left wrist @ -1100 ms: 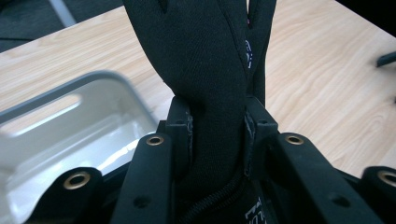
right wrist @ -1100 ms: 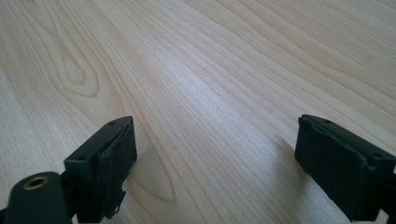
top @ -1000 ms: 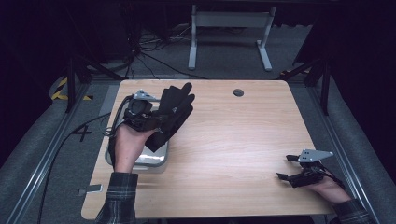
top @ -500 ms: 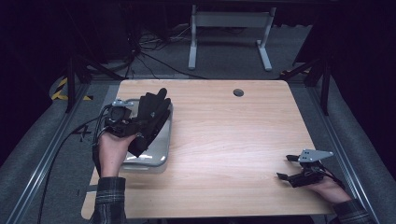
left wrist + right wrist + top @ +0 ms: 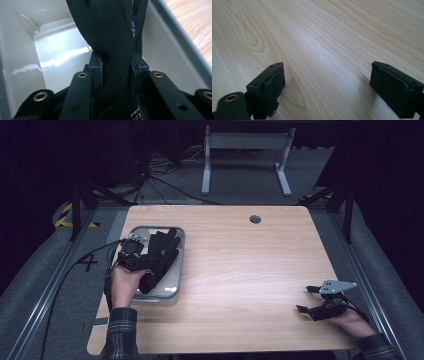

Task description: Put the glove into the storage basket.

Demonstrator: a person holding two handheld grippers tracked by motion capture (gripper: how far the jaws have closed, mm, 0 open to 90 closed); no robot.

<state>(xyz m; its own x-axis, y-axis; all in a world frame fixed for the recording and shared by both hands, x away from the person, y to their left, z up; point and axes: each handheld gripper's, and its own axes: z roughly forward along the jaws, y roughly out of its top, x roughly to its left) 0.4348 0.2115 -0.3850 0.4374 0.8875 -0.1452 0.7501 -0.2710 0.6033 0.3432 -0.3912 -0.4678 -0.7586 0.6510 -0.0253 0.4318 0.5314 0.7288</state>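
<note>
Over the grey tray [image 5: 176,289] at the left edge of the wooden table [image 5: 250,270], the left gripper [image 5: 135,254] holds a black glove [image 5: 160,257], its jaws closed tight on the cuff end. From the left gripper view the fabric [image 5: 110,37] is seen pinched between the two pads, with the tray's pale inner wall [image 5: 50,55] behind and below it. The glove's fingers point toward the tray's far rim, and most of the glove lies within the tray's outline; whether it rests on the tray floor or hangs just above cannot be told. Gripping at the cuff lets the rest of the glove trail freely, which would suit laying it down in, or lifting it from, the tray. Well apart from the tray, near the table's opposite near corner, the right gripper [image 5: 320,306] rests low over bare wood, jaws spread wide and holding nothing, apparently idle.
</note>
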